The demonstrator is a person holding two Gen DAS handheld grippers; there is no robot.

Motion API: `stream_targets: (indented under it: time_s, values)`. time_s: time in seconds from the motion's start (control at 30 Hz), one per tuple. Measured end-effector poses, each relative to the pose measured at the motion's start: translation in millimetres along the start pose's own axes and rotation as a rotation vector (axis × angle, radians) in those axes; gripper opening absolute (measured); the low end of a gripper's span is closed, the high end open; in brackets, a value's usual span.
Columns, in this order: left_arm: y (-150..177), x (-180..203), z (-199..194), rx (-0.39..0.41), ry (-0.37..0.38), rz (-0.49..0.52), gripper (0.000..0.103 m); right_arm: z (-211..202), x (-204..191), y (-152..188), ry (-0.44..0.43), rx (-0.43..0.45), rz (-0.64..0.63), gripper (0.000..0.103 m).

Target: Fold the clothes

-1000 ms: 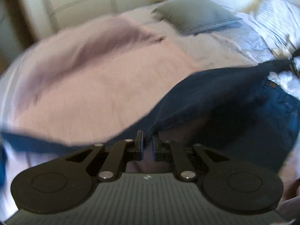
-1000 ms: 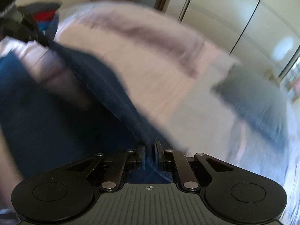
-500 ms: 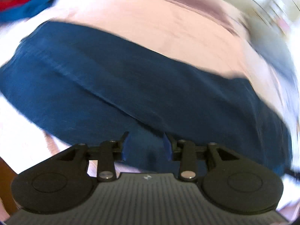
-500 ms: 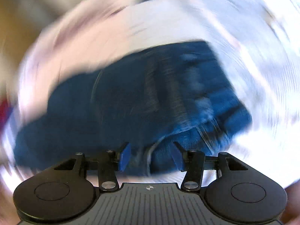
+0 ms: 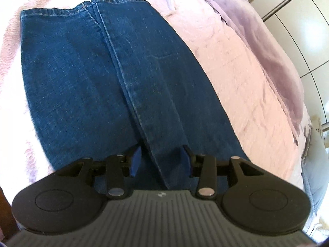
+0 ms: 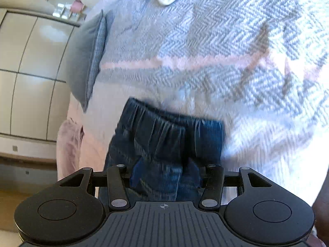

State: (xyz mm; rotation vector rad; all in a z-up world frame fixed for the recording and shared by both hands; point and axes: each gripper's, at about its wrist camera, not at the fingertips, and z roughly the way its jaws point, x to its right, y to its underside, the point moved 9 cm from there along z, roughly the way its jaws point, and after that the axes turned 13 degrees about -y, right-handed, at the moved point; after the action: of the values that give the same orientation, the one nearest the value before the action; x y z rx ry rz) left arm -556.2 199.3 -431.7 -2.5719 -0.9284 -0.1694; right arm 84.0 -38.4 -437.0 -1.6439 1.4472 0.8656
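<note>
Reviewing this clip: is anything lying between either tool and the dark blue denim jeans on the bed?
Nothing visible. The left tool stands open right over the dark blue denim jeans, and the right tool stands open at their gathered waistband. Only denim lies between the blue pads.

Bright daylight, one sharp view and one smeared, both bent by the fisheye lens.

In the left wrist view the jeans (image 5: 107,78) are crisp down to the seam stitching, while the pink bedspread (image 5: 12,47) at the left edge is washed out to near white. The right wrist view is motion-blurred: the herringbone blanket (image 6: 236,41) streaks and glares white at lower right, and the denim waistband (image 6: 170,127) is soft. The wardrobe doors (image 6: 35,65) carry a hazy reflection, and straight lines bow towards the dark corners.
</note>
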Motion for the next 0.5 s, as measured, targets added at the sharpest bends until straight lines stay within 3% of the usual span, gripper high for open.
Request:
stream_targets:
  time_s: [0.07,0.1,0.13,0.17,0.23,0.37,0.43,0.5]
  values:
    - [0,2,2,0.004,0.007,0.022,0.033,1,-1,-4,-0.025,-0.001,-0.001,0.051]
    - [0,4,4,0.008,0.010,0.041,0.021,2,-3,-6,-0.031,-0.006,-0.012,0.049]
    - [-2,7,3,0.013,0.016,0.058,0.007,1,-4,-7,-0.011,-0.013,-0.049,0.024]
    - [-4,9,2,0.018,0.025,0.074,0.007,-2,-4,-7,0.025,-0.024,-0.101,0.021]
    - [-8,12,-6,0.051,0.055,0.085,0.003,-7,-14,-10,0.014,-0.029,-0.154,0.014]
    - [-7,12,-68,0.236,0.118,0.204,0.003,-32,-49,-17,-0.070,-0.023,-0.253,0.011]
    - [8,-1,-81,0.261,0.088,0.261,0.003,-40,-45,-19,-0.048,-0.047,-0.259,0.011]
    - [27,-16,-67,0.221,0.008,0.299,0.003,-39,-23,-17,0.033,-0.088,-0.248,0.011]
